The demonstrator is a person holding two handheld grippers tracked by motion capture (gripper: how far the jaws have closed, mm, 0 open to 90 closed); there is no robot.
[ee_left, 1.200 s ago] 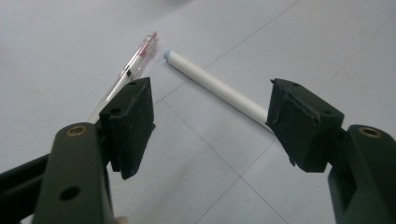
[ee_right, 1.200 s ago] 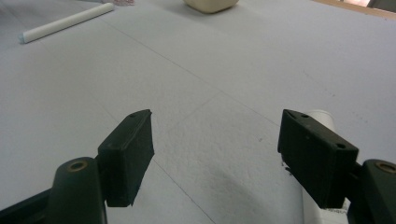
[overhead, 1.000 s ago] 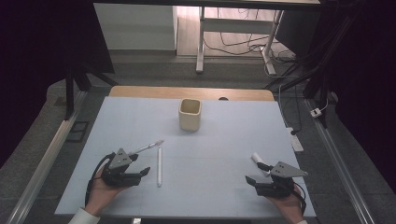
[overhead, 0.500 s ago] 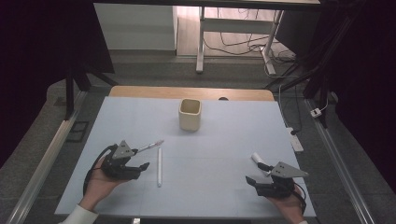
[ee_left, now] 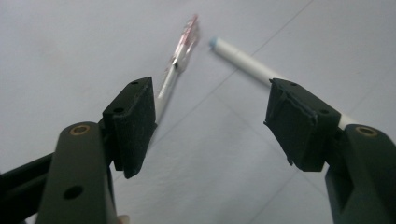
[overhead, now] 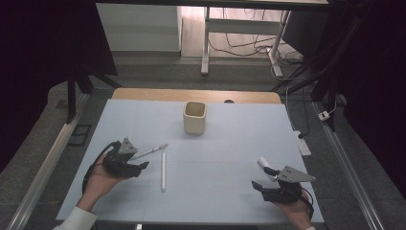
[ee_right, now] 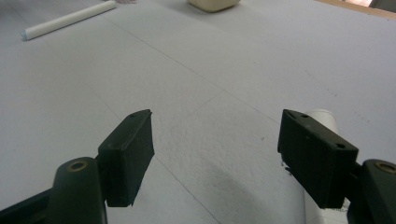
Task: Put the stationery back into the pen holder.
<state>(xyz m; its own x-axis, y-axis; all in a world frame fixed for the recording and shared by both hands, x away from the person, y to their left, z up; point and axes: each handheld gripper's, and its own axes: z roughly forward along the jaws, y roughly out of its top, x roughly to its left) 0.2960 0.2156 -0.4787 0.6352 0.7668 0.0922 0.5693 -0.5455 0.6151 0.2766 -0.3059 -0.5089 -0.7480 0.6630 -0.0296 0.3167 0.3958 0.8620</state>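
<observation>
2 grippers: the left gripper (overhead: 140, 165) sits at the table's near left, the right gripper (overhead: 257, 186) at its near right, well apart.
Left gripper state: jaws spread wide with nothing between the pads; they have just been closing a little, and bare table shows in the gap.
Right gripper state: jaws wide apart, gripping nothing.
Clear pen (ee_left: 180, 56): lies on the table just beyond the left gripper's left jaw, its pink-tinted end pointing away.
White marker (overhead: 163, 170): lies just right of the left gripper, lengthwise toward the cup (overhead: 195, 117); the 2 pens' far ends nearly meet.
White tube (ee_right: 322, 122): beside the right gripper's right jaw, partly hidden by it.
Writing: no readable brand or label on any item.
Edges: the table (overhead: 230, 143) ends close behind both hands; a wooden strip (overhead: 153, 94) runs along its far edge.
Open room: a broad bare stretch lies between the 2 grippers and on toward the cup.
</observation>
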